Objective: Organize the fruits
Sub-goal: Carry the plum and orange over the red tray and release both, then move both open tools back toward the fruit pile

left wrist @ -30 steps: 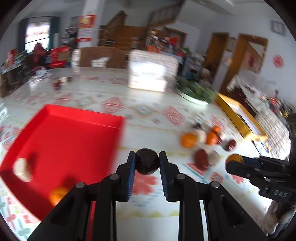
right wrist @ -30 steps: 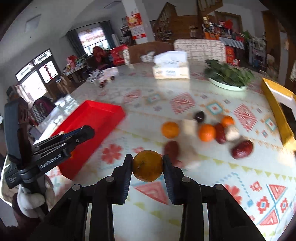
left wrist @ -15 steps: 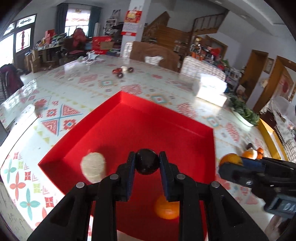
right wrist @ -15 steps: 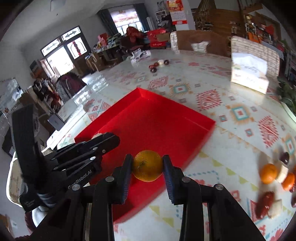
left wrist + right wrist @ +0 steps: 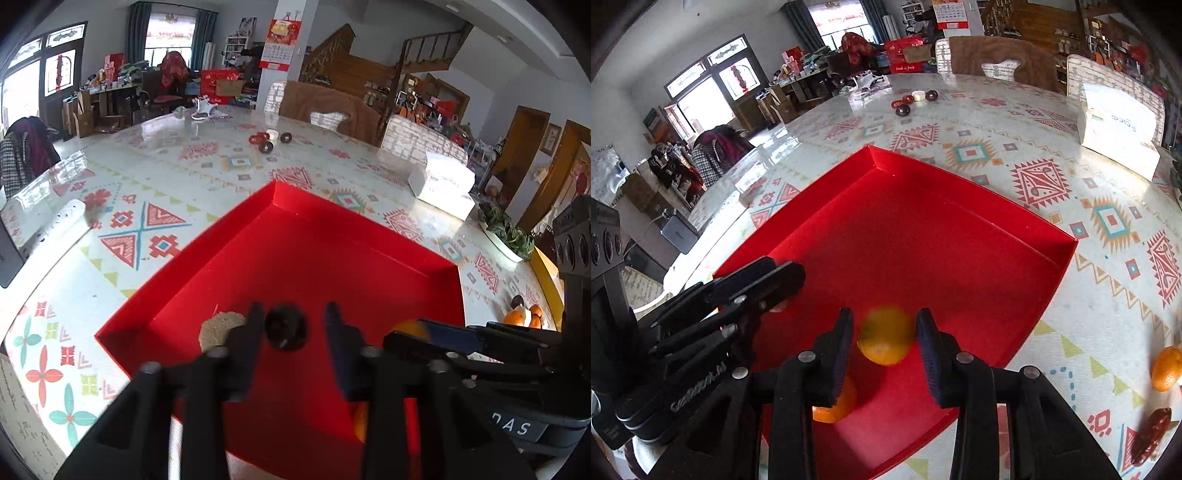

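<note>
A red tray (image 5: 332, 236) (image 5: 960, 206) lies on the patterned table. Over its near part my left gripper (image 5: 293, 328) has its jaws opening. A dark round fruit (image 5: 286, 326), blurred, hangs between them with a gap on its right side. My right gripper (image 5: 885, 334) is opening too. Its blurred orange (image 5: 886, 336) sits a little low between the pads, with thin gaps on both sides. Inside the tray lie a tan round fruit (image 5: 218, 328) and another orange (image 5: 834, 402). The left gripper (image 5: 775, 280) shows at the left of the right wrist view.
Loose fruit lies on the table right of the tray: an orange (image 5: 1165, 369) and a red date (image 5: 1152, 432). A tissue box (image 5: 1119, 136) stands far right. Several small dark fruits (image 5: 912, 99) sit at the far side. A plate of greens (image 5: 506, 232) is at the right edge.
Both grippers swung left from over the table to above the red tray. Their jaws, shut on the dark fruit and the orange before, have parted and both fruits look blurred.
</note>
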The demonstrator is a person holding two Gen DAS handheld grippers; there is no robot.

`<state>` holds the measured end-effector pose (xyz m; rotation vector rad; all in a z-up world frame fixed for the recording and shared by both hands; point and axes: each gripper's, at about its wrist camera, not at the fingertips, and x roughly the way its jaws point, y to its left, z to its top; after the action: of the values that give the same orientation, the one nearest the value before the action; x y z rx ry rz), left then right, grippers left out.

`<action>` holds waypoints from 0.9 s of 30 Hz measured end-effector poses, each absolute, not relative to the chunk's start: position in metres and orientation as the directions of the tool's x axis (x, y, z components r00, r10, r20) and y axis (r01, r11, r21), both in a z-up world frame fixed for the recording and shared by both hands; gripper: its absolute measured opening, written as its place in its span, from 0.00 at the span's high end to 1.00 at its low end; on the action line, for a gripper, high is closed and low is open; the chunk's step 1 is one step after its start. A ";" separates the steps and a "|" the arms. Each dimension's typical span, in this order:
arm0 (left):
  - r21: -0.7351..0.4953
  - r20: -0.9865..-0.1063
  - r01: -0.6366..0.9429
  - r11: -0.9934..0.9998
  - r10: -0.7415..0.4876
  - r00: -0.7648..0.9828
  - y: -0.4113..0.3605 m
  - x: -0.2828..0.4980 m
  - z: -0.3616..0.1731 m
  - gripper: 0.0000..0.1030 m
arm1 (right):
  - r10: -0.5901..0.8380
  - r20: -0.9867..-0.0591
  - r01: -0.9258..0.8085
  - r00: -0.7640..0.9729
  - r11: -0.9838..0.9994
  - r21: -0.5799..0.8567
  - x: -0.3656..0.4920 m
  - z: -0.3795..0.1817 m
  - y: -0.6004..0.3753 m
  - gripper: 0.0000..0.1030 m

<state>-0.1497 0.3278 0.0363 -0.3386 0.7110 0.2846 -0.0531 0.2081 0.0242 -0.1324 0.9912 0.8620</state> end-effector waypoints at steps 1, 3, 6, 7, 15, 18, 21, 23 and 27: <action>-0.195 -0.672 -0.373 0.907 0.153 0.724 0.327 -0.151 0.038 0.56 | 0.578 -0.773 -0.690 0.260 0.672 0.270 -0.054 0.026 0.207 0.62; -0.180 -0.662 -0.378 0.908 0.173 0.730 0.325 -0.154 0.044 0.53 | 0.586 -0.766 -0.691 0.266 0.670 0.273 -0.055 0.030 0.204 0.61; -0.166 -0.646 -0.390 0.906 0.199 0.737 0.322 -0.158 0.052 0.42 | 0.598 -0.749 -0.686 0.285 0.673 0.277 -0.057 0.039 0.196 0.61; -0.160 -0.640 -0.396 0.904 0.211 0.739 0.321 -0.160 0.054 0.40 | 0.601 -0.744 -0.685 0.293 0.674 0.275 -0.058 0.042 0.193 0.58; -0.079 -0.556 -0.454 0.888 0.338 0.759 0.299 -0.179 0.085 0.22 | 0.612 -0.664 -0.663 0.431 0.713 0.227 -0.077 0.073 0.147 0.38; -0.055 -0.520 -0.466 0.883 0.373 0.768 0.288 -0.187 0.096 0.17 | 0.604 -0.623 -0.648 0.497 0.736 0.196 -0.087 0.086 0.126 0.29; -0.025 -0.469 -0.482 0.876 0.415 0.779 0.274 -0.196 0.109 0.11 | 0.591 -0.575 -0.622 0.566 0.764 0.173 -0.099 0.100 0.100 0.24; -0.008 -0.429 -0.491 0.871 0.440 0.788 0.263 -0.203 0.118 0.07 | 0.581 -0.546 -0.606 0.604 0.780 0.160 -0.105 0.108 0.085 0.19; 0.028 -0.367 -0.493 0.870 0.467 0.804 0.238 -0.215 0.133 0.02 | 0.535 -0.457 -0.543 0.710 0.830 0.128 -0.121 0.123 0.046 0.10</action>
<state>-0.2146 0.2384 0.1330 -0.0699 0.3751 0.5143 -0.1208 0.0460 0.1228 -0.0164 0.5022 0.5984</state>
